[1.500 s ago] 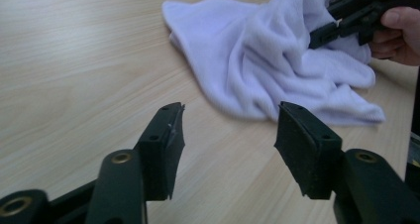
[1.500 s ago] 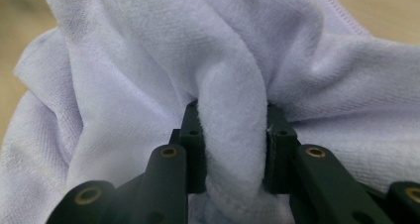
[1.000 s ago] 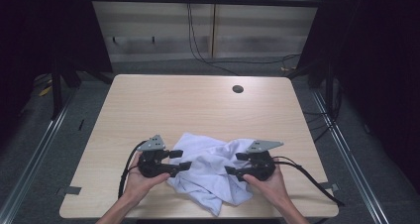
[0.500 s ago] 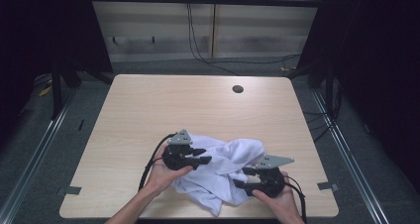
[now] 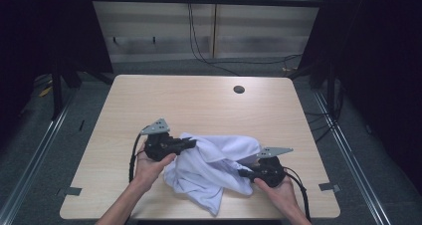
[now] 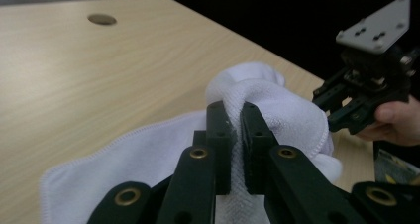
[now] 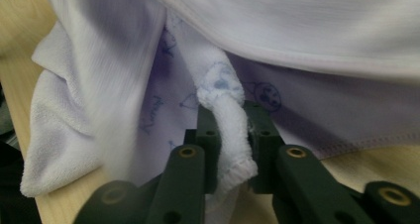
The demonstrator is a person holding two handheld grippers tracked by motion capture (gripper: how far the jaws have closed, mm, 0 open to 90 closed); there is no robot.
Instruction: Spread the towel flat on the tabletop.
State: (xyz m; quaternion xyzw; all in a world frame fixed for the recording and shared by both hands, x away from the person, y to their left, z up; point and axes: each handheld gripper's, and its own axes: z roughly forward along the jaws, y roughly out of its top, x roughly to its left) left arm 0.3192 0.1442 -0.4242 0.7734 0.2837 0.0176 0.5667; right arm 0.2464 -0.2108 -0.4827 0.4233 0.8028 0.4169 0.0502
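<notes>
A crumpled white towel (image 5: 214, 163) lies on the near half of the wooden table (image 5: 199, 105). My left gripper (image 5: 191, 144) is at the towel's left edge, shut on a fold of the cloth (image 6: 267, 100). At the towel's right edge my right gripper (image 5: 242, 173) is shut on a rolled hem of the towel (image 7: 229, 120), which has faint blue prints. In the left gripper view, my right gripper (image 6: 341, 110) shows at the far right, held by a hand.
A round cable hole (image 5: 239, 89) sits near the table's far edge. The table's front edge (image 5: 199, 218) runs just under the towel's hanging corner. Cables (image 5: 199, 41) hang behind the table. Dark frame posts stand at both sides.
My left gripper has moved back left and away from me with its fold. My right gripper went down toward the front edge, then rose a little, stretching the towel between them.
</notes>
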